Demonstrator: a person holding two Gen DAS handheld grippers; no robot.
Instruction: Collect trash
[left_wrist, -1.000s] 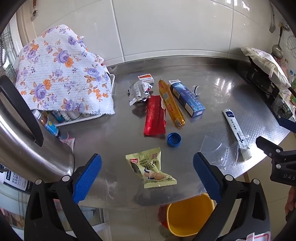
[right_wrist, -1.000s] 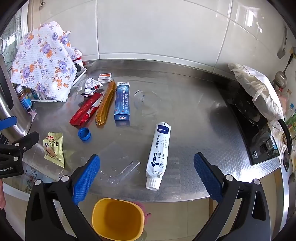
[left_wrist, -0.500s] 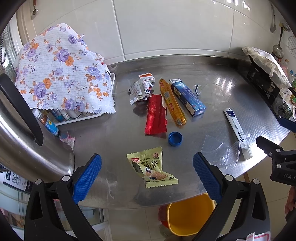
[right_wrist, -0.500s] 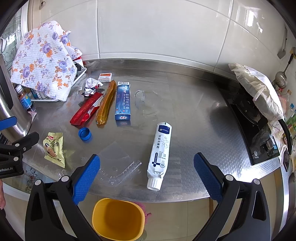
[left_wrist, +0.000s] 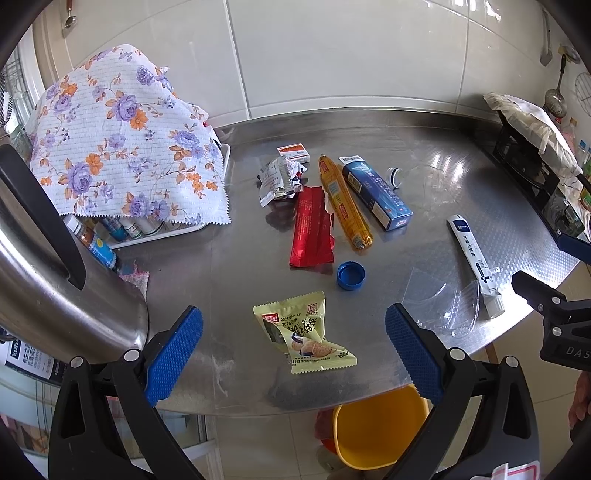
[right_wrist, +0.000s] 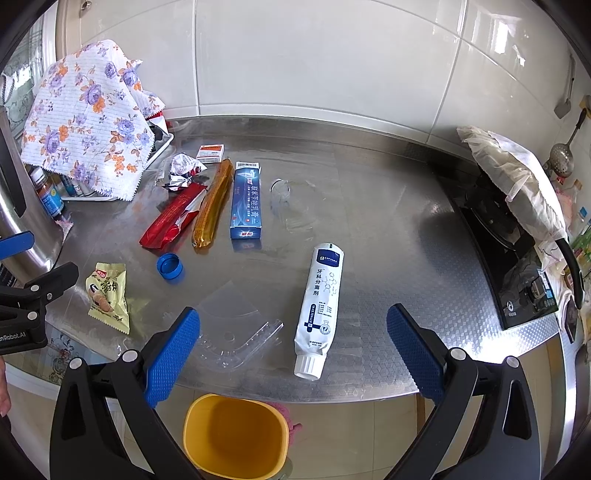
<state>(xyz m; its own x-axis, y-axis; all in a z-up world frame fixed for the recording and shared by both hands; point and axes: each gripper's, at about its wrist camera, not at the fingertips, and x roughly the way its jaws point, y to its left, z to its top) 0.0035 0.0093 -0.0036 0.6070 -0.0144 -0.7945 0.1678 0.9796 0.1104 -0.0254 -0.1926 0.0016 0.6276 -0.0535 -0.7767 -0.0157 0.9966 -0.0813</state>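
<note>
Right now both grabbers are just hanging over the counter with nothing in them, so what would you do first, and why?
Probably lower the left gripper onto the green snack packet. Its jaws are open and the packet lies on the counter right between its fingers, closer than any other litter. The yellow bin stands on the floor just below the counter edge, so the drop afterwards looks short. The right gripper is open too, near the white tube.

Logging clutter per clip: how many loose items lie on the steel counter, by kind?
Wrappers and snack packets: 4 (green snack packet, red wrapper, crumpled foil wrapper, orange sausage stick)
Boxes: 2 (blue toothpaste box, small orange-and-white box)
Tubes: 1 (white tube)
Bottle caps: 1 (blue cap)
Clear plastic pieces: 2 (clear blister tray, clear plastic piece)
Total: 10
</note>
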